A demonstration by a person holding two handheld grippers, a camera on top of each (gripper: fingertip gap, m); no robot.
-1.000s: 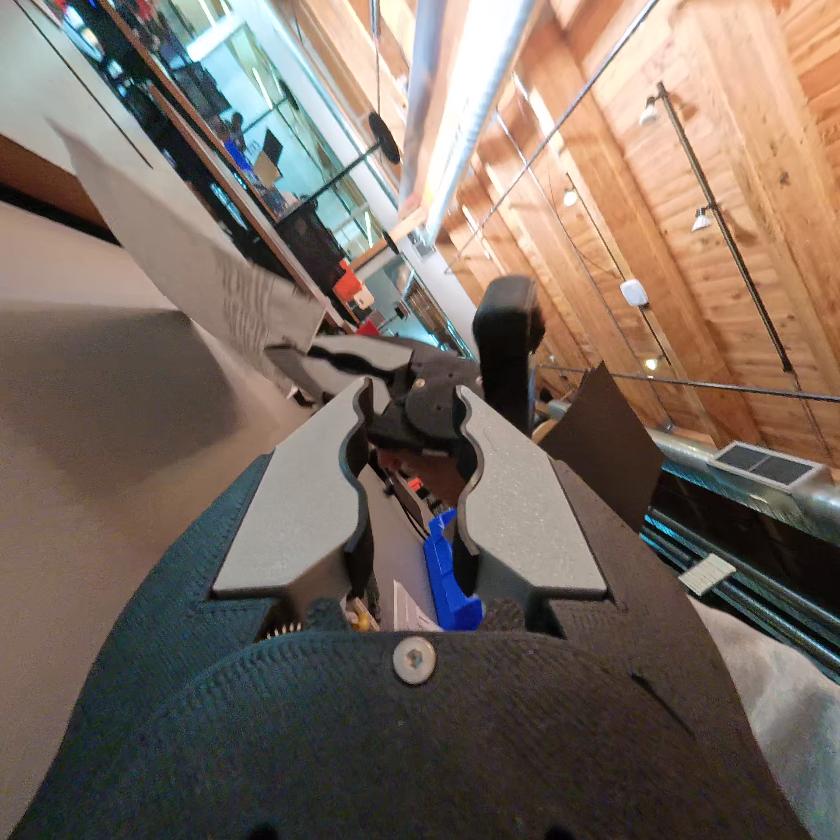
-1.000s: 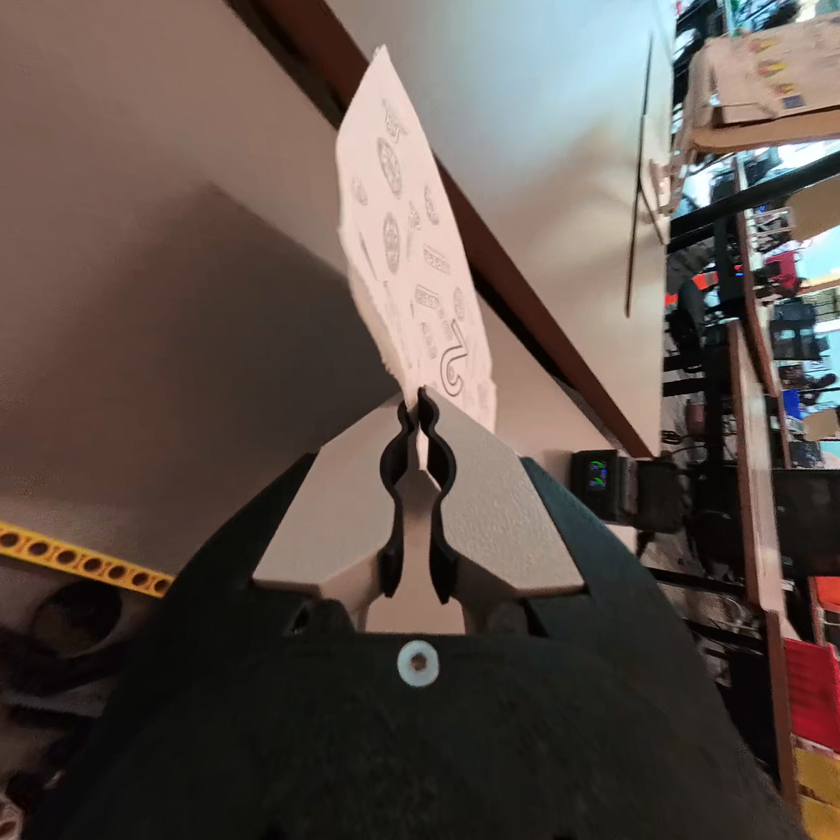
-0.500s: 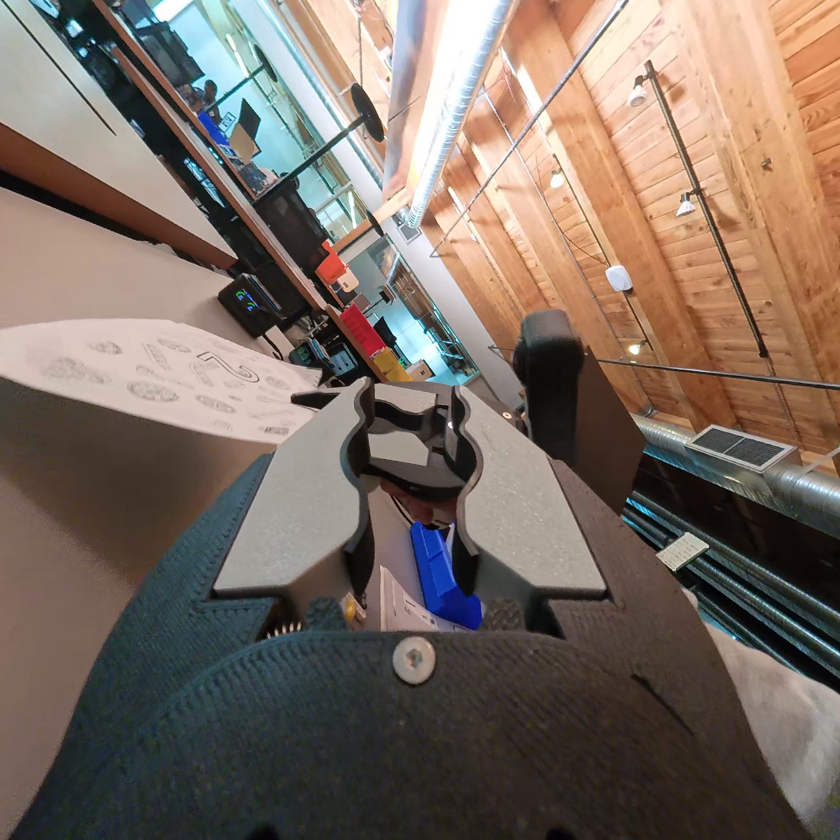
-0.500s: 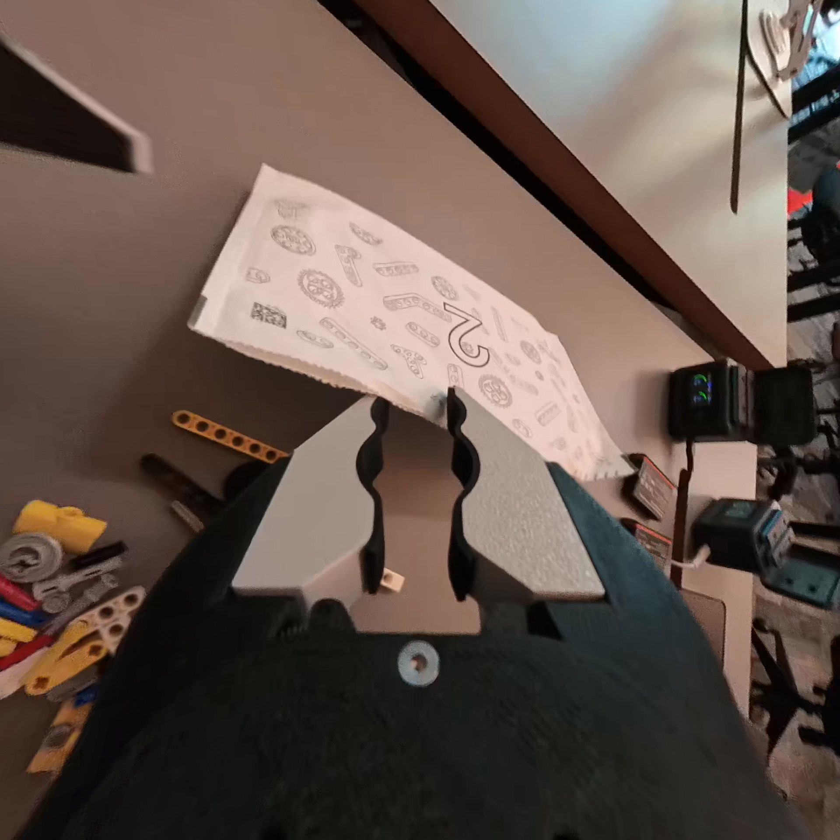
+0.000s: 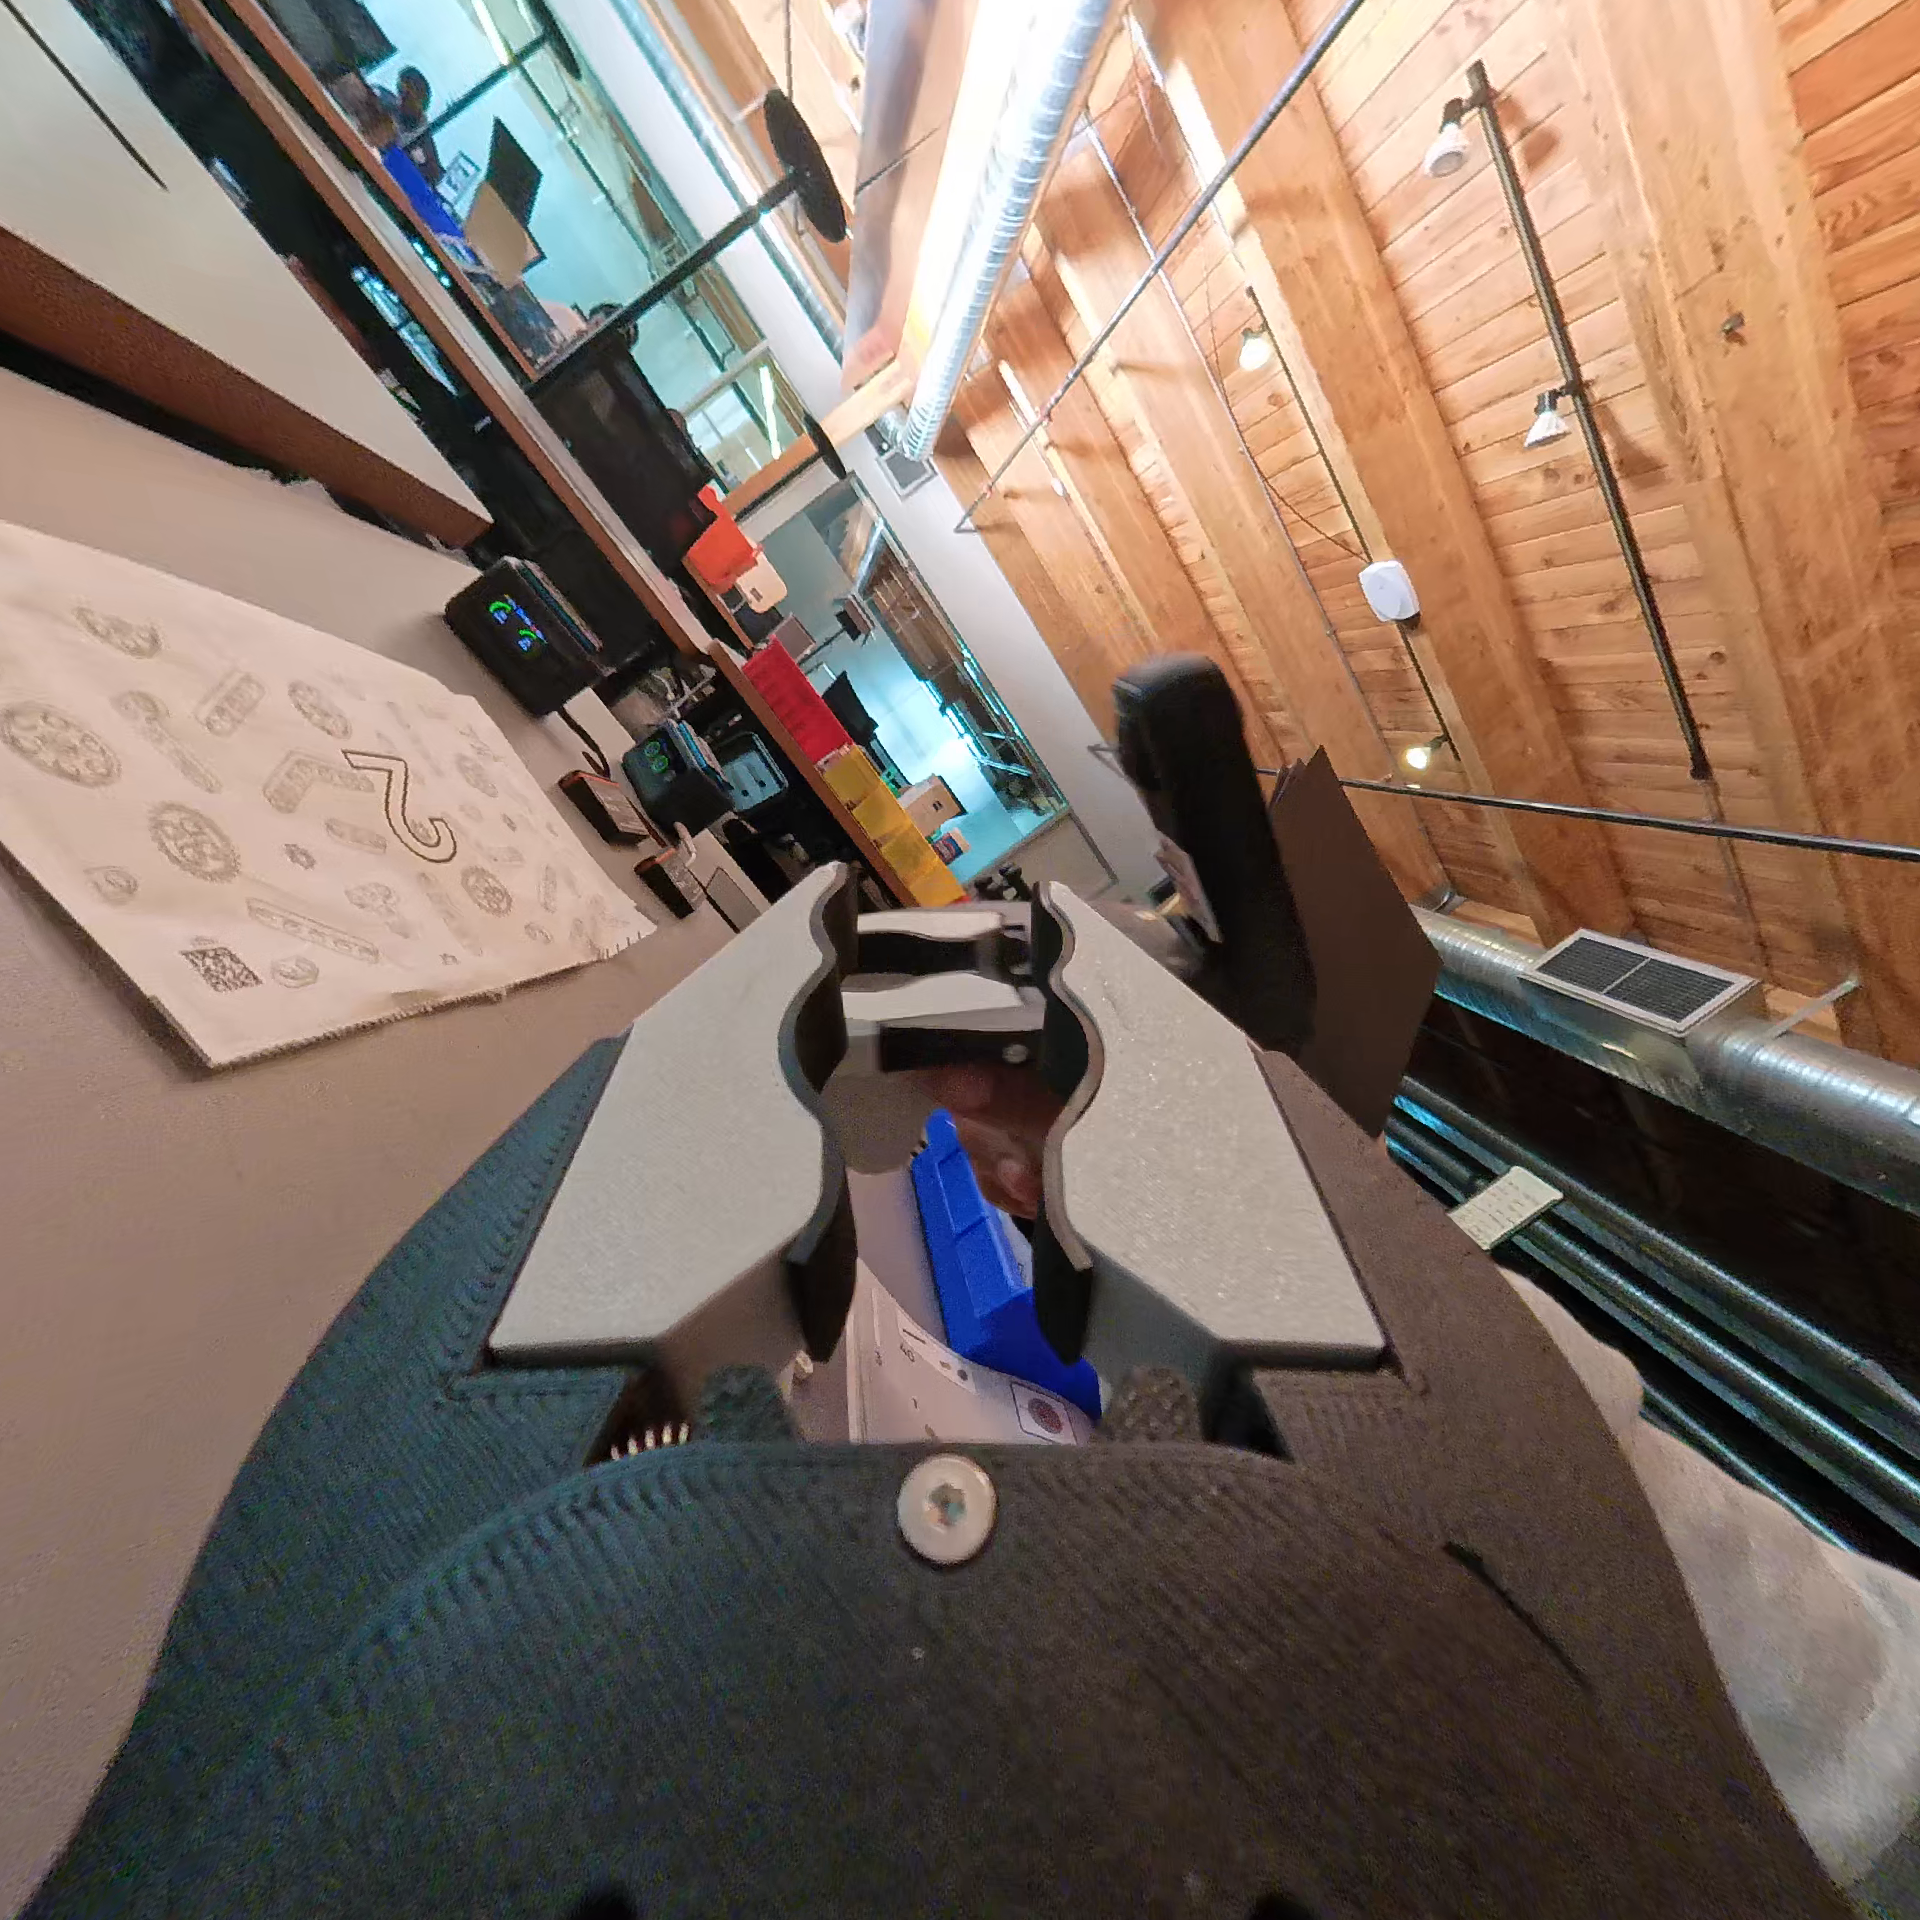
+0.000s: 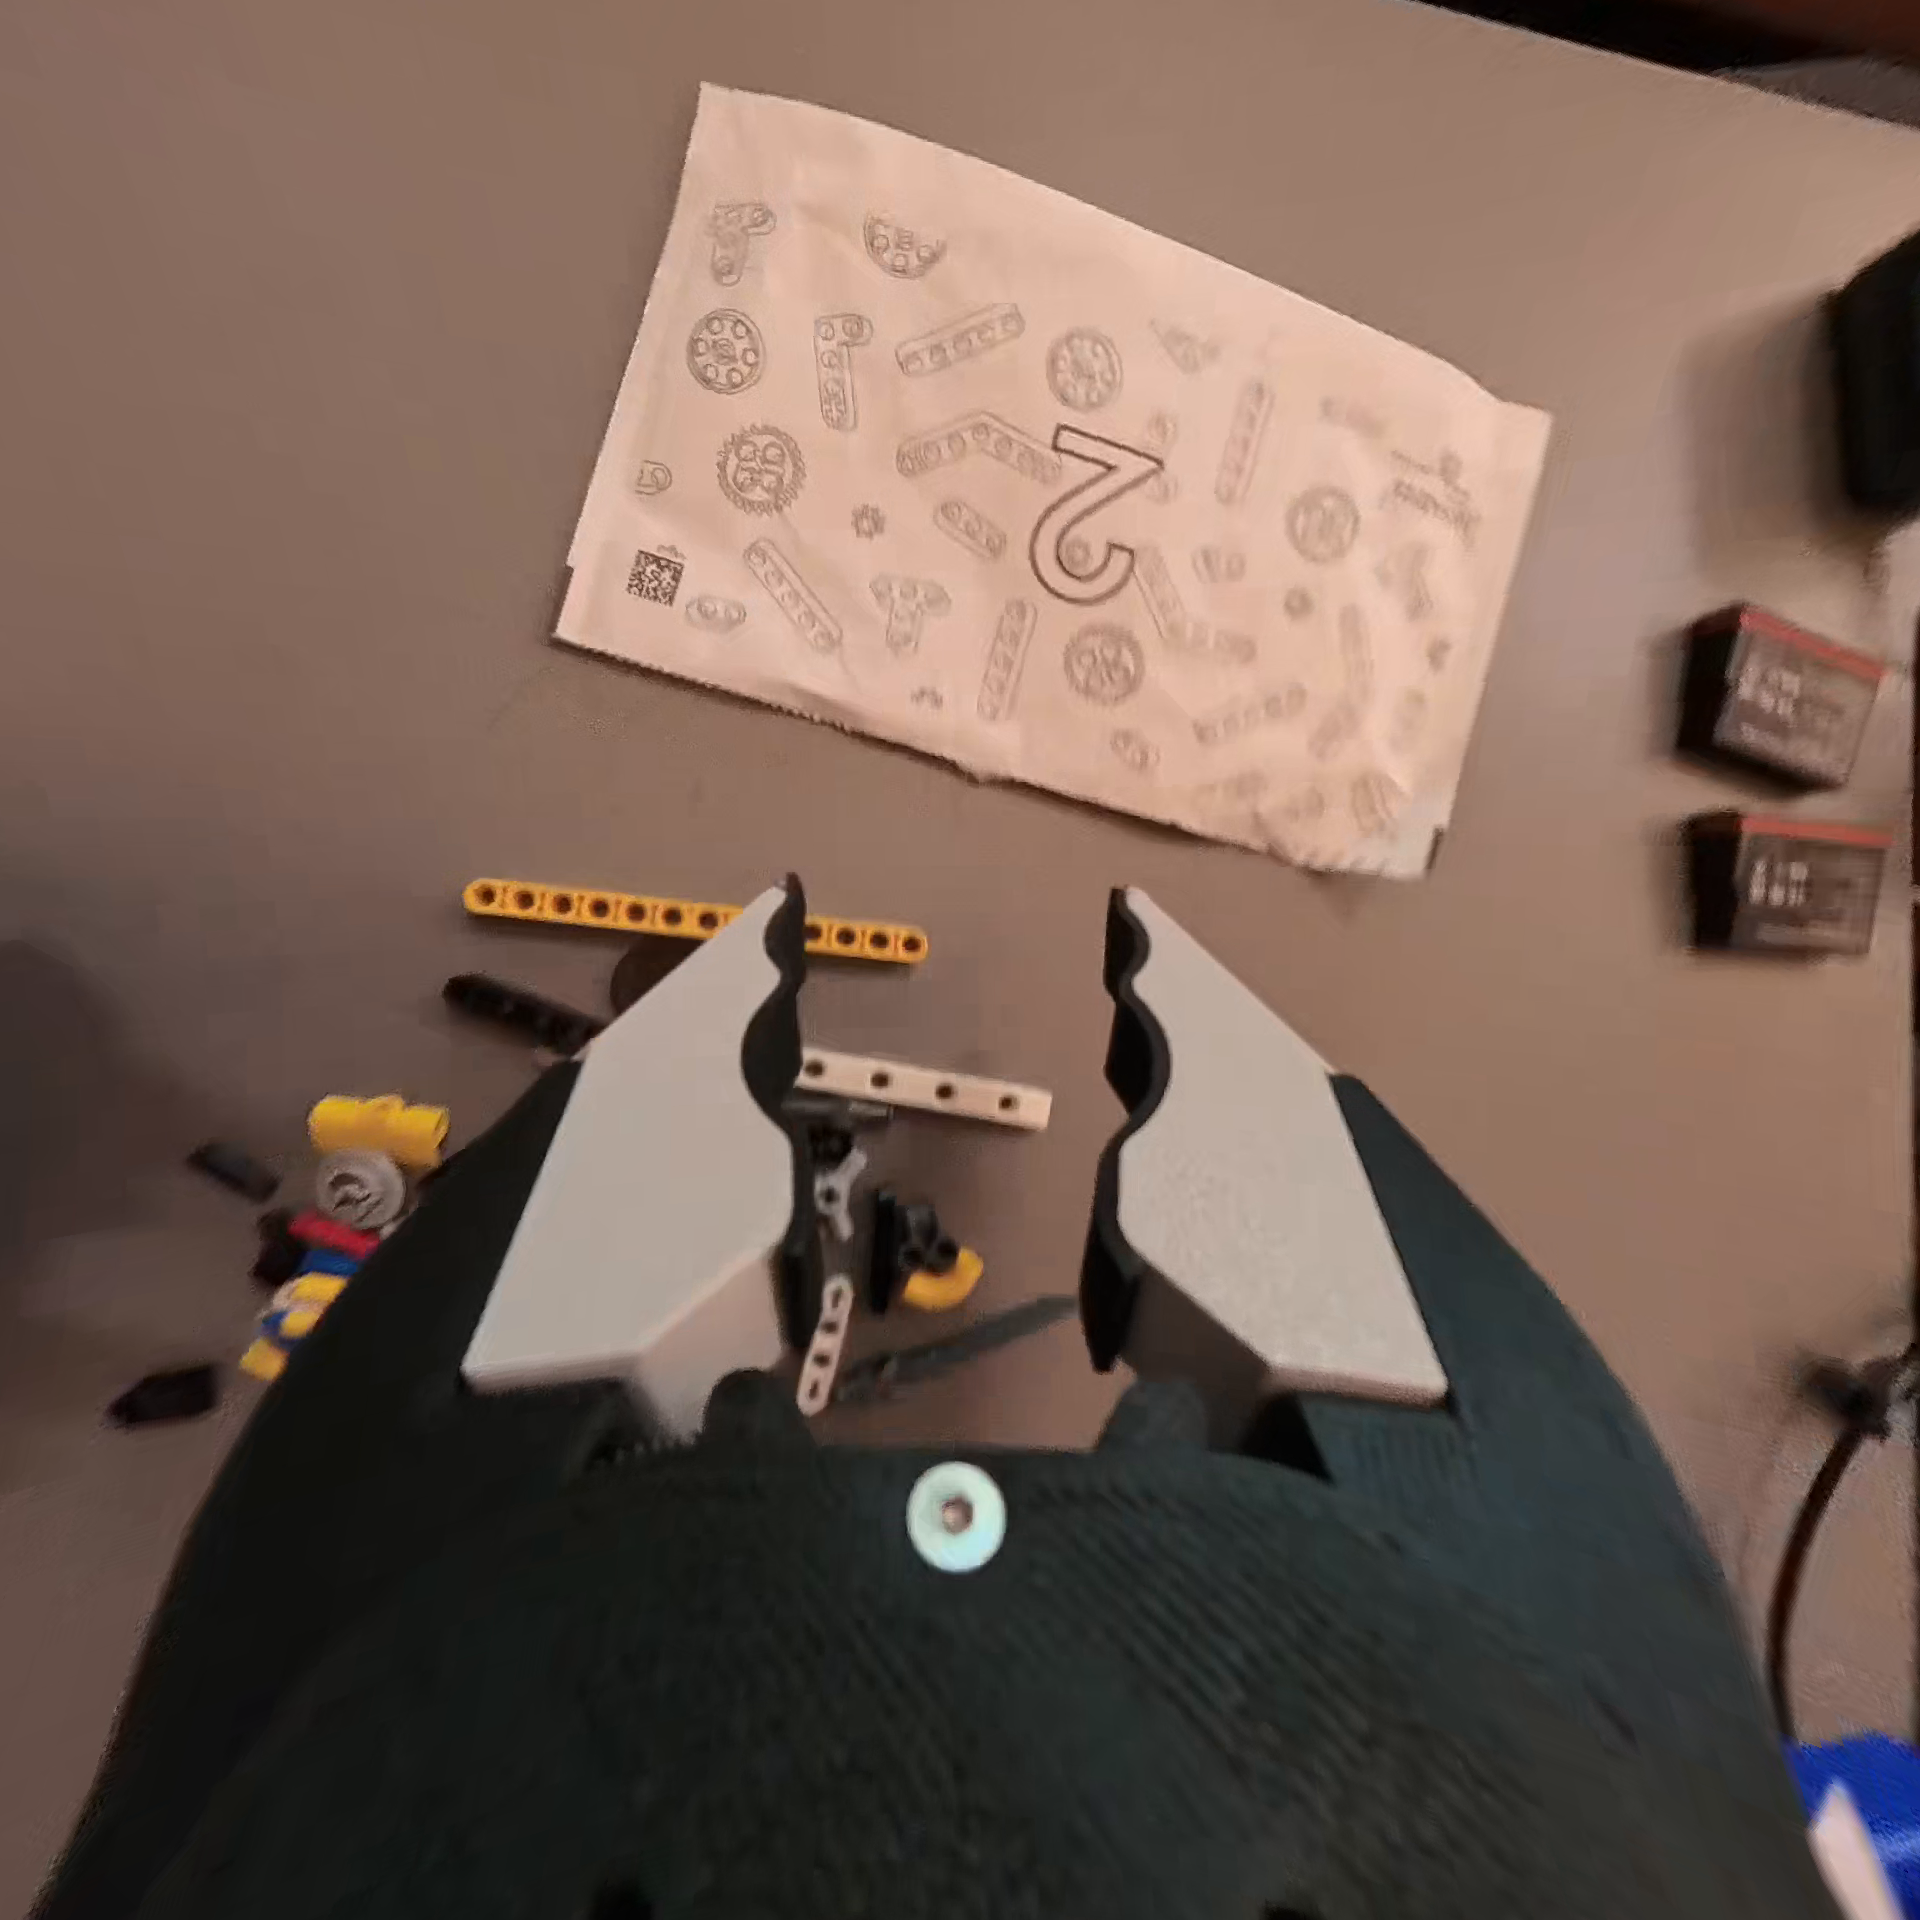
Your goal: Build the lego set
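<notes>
On the grey desk (image 6: 312, 520) a white paper bag (image 6: 1039, 488) printed with part outlines lies flat, empty of any grip; nearer the right gripper (image 6: 951, 904), whose jaws stand wide apart holding nothing, loose lego pieces are scattered: a long yellow beam (image 6: 582, 906), a white beam (image 6: 935, 1093), a black beam (image 6: 514, 1010) and a small mixed heap (image 6: 343, 1195) to the left; the left gripper (image 5: 940, 914), tilted upward, is moderately open and empty, a blue bin (image 5: 987, 1278) showing between its fingers.
</notes>
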